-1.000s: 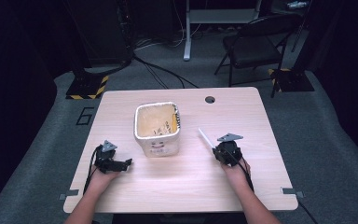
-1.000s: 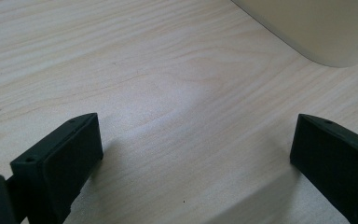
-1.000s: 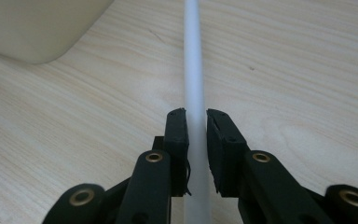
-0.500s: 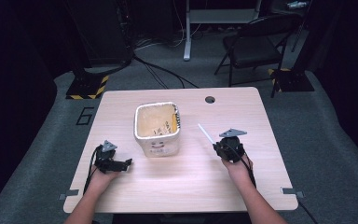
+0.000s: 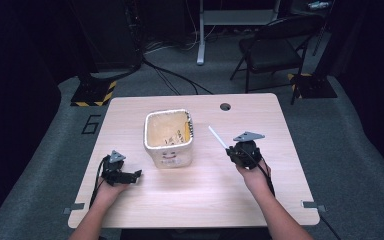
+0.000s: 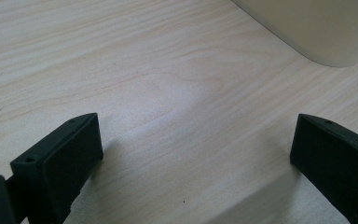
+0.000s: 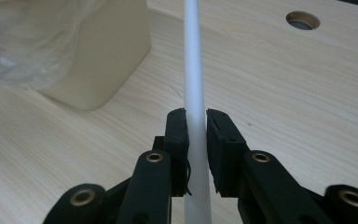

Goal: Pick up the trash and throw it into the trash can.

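A cream bin (image 5: 168, 137) lined with clear plastic stands mid-table; a few thin sticks lie inside it. My right gripper (image 5: 231, 152) is to the right of the bin, held above the table, and is shut on a thin white stick (image 5: 217, 136) that points up and toward the bin. In the right gripper view the white stick (image 7: 195, 88) runs straight up between the closed jaws of my right gripper (image 7: 196, 140), with the bin (image 7: 88, 56) at upper left. My left gripper (image 5: 135, 175) rests low over the table left of the bin, open and holding nothing (image 6: 191, 154).
The wooden table (image 5: 200, 200) has a round cable hole (image 5: 225, 106) near its far edge. A black chair (image 5: 275, 47) and floor cables lie beyond the table. Dark carpet surrounds it.
My right gripper has carried the white stick a little farther up and toward the bin. The left gripper has stayed where it was.
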Demonstrator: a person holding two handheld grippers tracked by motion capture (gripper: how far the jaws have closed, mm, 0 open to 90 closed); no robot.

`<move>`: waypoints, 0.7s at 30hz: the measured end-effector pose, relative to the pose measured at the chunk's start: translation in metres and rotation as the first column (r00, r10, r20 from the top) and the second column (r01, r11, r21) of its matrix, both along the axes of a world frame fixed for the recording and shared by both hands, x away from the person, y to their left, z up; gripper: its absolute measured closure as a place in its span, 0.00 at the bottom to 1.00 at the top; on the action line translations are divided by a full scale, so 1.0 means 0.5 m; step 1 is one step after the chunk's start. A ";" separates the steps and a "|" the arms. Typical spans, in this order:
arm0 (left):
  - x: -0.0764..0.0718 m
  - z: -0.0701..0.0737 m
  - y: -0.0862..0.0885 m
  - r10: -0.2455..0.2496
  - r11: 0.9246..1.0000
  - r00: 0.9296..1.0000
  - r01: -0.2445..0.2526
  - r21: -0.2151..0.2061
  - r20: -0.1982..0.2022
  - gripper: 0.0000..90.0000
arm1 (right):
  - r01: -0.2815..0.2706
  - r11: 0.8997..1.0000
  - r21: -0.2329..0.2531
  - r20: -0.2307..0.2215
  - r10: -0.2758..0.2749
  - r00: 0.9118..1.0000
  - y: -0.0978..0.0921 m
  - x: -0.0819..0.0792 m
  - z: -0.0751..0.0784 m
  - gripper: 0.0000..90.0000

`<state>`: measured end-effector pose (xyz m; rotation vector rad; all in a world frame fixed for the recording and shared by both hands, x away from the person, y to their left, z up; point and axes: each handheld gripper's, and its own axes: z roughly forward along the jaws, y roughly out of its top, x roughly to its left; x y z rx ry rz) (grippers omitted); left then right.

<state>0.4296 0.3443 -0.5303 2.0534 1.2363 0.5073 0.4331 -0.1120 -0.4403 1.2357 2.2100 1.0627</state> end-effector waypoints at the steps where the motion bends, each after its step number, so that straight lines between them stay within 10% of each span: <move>1: 0.000 0.000 0.000 -0.003 1.000 1.000 0.003 0.002 0.000 0.02 | -0.003 1.000 0.000 0.004 0.003 1.000 0.001 0.000 0.005 0.87; 21: 0.000 0.000 0.000 -0.005 1.000 1.000 0.005 0.002 0.001 0.02 | -0.056 0.998 0.036 0.033 0.055 0.998 0.020 0.006 0.086 0.87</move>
